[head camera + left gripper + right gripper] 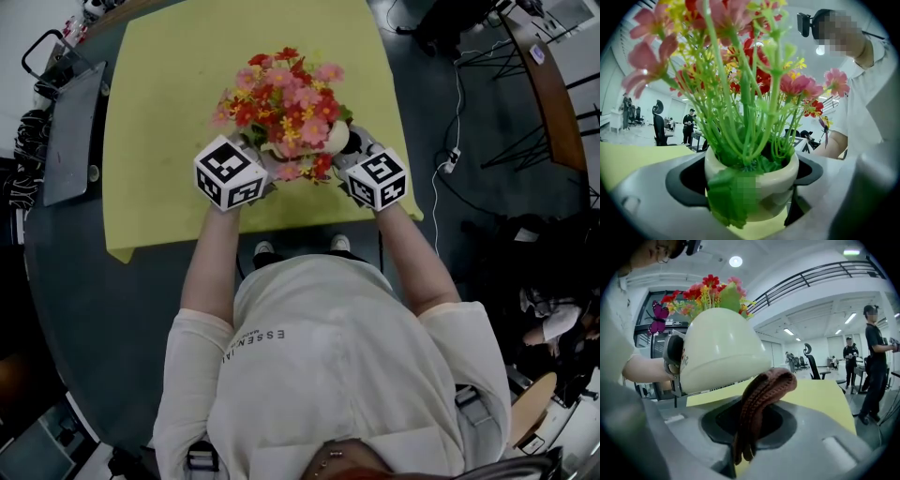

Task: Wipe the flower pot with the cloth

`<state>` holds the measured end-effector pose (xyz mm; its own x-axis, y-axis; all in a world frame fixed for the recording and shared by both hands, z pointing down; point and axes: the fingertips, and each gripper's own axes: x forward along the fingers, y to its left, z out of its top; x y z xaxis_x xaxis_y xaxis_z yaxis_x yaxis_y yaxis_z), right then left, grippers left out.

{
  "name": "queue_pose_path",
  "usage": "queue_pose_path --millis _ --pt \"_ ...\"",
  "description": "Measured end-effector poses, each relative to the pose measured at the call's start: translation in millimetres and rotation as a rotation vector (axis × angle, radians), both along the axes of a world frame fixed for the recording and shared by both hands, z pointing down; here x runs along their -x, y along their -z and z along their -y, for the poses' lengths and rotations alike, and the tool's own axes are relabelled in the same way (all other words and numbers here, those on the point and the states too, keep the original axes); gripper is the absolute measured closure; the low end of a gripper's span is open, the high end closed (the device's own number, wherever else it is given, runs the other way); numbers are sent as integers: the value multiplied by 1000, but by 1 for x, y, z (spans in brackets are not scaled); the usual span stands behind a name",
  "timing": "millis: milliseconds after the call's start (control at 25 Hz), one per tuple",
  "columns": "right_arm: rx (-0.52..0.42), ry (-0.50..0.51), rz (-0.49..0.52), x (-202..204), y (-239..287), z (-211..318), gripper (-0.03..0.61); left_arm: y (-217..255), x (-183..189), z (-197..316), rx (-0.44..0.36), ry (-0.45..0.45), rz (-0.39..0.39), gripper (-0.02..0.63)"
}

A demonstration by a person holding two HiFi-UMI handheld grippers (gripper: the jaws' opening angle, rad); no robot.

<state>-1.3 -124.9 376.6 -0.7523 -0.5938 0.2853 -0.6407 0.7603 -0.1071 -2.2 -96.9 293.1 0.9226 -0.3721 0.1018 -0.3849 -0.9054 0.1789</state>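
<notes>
Brown knit cloth [766, 390] pinched in right gripper [752, 439], its fold at the flower pot's [717, 352] lower wall. Left gripper [750, 208] clamped round the pot, over the bench [75, 281]. Wiping judged barely begun; most of the wall left.

- Flower pot [764, 180]: a round, glossy cream pot, packed with red, pink and yellow artificial flowers on green stems. I have it clamped by its sides between the jaws of my left hand-held gripper [751, 197].
- Cloth [761, 404]: a reddish-brown knitted strip, folded over and pinched in my right hand-held gripper [746, 430]. Its looped end arches up just below the pot's rounded wall.
</notes>
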Motion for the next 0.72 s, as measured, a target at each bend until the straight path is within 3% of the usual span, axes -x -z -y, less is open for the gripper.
queue_pose_path --millis 200,480,720 --pt "-67 70 69 13 14 -13 529 10 -4 -9 6 -43 -67 61" --pt "-44 190 76 39 6 -45 529 3 -3 -4 3 -16 -34 61" --pt "8 235 80 55 -10 -63 529 -10 1 0 16 -11 1 61"
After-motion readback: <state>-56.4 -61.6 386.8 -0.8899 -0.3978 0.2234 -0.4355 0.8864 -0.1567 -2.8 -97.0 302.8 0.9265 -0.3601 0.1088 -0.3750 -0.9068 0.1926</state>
